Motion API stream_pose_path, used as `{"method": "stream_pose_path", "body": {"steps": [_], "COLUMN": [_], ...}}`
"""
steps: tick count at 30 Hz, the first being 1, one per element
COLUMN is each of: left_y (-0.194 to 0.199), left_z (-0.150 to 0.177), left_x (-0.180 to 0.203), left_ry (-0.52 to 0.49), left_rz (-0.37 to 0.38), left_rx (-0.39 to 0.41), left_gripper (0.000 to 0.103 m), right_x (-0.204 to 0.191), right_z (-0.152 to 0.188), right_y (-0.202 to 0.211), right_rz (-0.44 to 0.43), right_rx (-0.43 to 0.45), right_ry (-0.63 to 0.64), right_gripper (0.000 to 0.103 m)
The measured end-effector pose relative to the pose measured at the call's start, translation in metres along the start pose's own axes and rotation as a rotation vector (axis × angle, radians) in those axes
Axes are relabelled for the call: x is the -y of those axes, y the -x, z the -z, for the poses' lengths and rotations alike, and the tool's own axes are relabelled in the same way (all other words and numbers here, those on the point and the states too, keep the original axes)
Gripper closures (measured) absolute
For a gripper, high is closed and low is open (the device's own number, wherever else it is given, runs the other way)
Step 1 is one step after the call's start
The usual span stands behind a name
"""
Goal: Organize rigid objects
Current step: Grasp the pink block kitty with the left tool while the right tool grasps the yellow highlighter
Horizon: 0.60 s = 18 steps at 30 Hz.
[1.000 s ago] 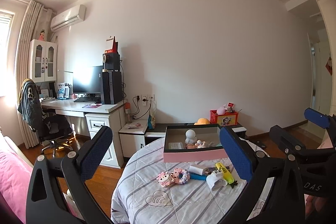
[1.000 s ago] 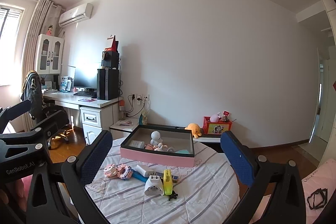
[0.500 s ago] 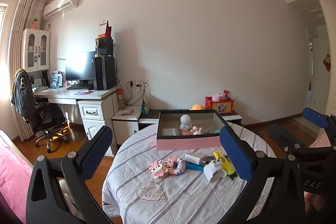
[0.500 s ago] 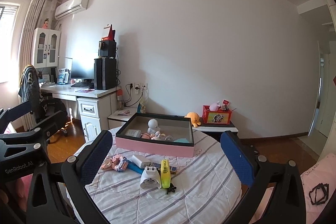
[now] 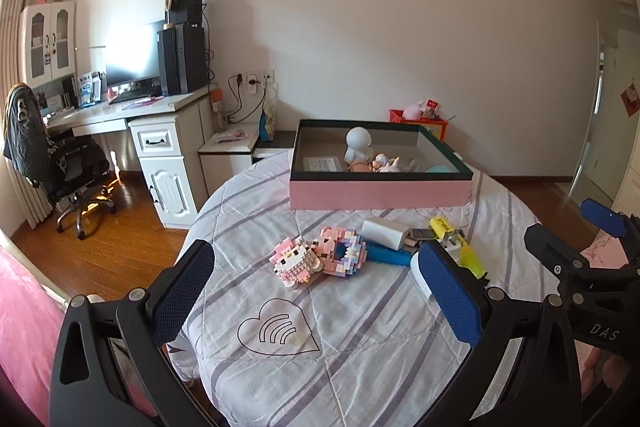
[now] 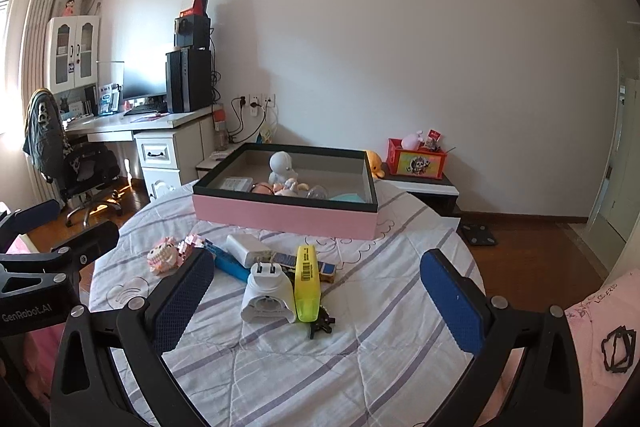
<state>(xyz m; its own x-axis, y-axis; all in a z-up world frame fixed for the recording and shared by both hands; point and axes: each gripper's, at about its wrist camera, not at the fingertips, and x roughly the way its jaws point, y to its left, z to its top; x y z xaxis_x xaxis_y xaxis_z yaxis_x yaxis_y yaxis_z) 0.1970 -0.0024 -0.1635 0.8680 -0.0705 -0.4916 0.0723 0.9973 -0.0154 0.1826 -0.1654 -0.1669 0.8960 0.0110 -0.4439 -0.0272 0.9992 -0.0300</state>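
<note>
Blocking the white plug (image 5: 420,269), the left gripper (image 5: 318,293) gapes wide.

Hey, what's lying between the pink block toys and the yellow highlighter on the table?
A white charger block and a blue pen-like stick, plainest in the left wrist view.

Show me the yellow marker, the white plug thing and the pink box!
yellow marker (image 6: 307,281), right wrist view, middle of its body.
white plug (image 6: 267,297), right wrist view, its rounded body.
pink box (image 5: 380,191), left wrist view, its front wall.

Matt striped cloth table cover (image 6: 400,255), glossy wooden floor (image 5: 108,239)
</note>
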Motion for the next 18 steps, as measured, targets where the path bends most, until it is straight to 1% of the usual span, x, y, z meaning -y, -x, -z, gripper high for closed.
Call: {"method": "stream_pose_path", "body": {"steps": [4, 8, 11, 17, 18], "left_y": [-0.033, -0.068, -0.092, -0.128, -0.132], "left_z": [0.009, 0.018, 0.023, 0.025, 0.024], "left_x": [-0.009, -0.025, -0.034, -0.04, -0.04], "left_ry": [0.01, 0.032, 0.053, 0.068, 0.074], "left_rz": [-0.009, -0.052, -0.069, -0.058, -0.046], "left_rx": [-0.081, -0.162, -0.23, -0.293, -0.3], "left_gripper": [0.0, 0.0, 0.0, 0.0, 0.0], "right_x": [0.007, 0.014, 0.019, 0.023, 0.024], "right_z": [0.01, 0.021, 0.026, 0.032, 0.032], "right_y": [-0.027, -0.051, -0.064, -0.083, -0.085], "right_rz": [0.01, 0.021, 0.033, 0.036, 0.039], "right_rx": [-0.065, -0.124, -0.156, -0.197, -0.202], "right_ry": [-0.006, -0.01, -0.013, -0.004, -0.003], "right_gripper": [0.0, 0.0, 0.0, 0.0, 0.0]}}
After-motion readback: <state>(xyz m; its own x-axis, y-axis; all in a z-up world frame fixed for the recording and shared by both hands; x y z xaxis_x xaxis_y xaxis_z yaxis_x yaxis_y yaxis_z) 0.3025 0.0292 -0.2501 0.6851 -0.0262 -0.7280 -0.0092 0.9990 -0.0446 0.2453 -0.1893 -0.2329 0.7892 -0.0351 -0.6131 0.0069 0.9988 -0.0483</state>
